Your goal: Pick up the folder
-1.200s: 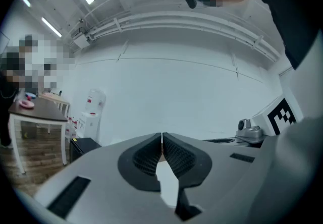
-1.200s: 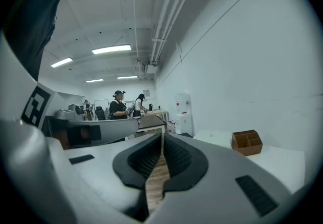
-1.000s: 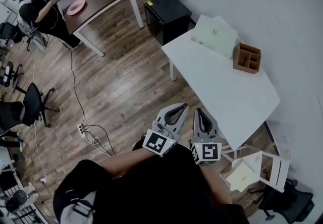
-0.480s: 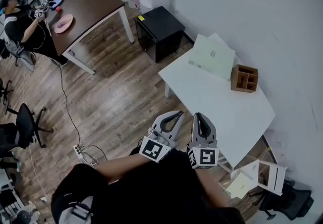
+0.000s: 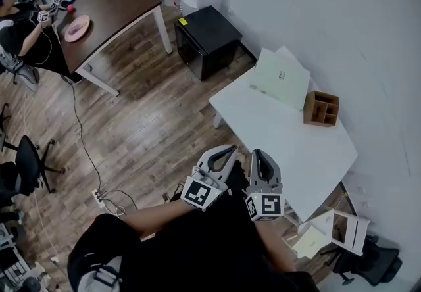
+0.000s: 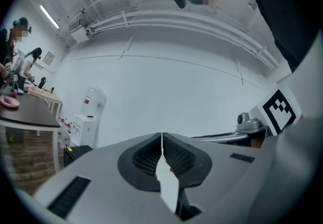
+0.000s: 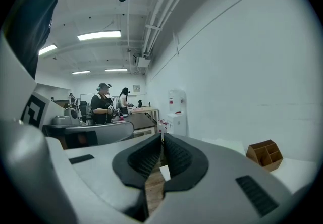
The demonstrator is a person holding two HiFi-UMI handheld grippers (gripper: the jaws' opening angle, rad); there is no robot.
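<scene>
Lying flat on the white table [image 5: 296, 146], well ahead of both pairs of jaws and just beside a wooden organizer [image 5: 321, 108], the pale green folder [image 5: 279, 79] looks light, thin and bendy. The left gripper [image 5: 230, 149] and right gripper [image 5: 258, 152] are both closed on nothing. Pinching the folder's nearest edge, close to the table's rim, seems best, since a smooth cover may slip or droop.

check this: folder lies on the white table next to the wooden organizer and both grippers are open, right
Wrong on the grippers: both are shut and empty, as the left gripper view shows for the left gripper and the right gripper view for the right gripper. The folder does lie on the white table next to the wooden organizer.
</scene>
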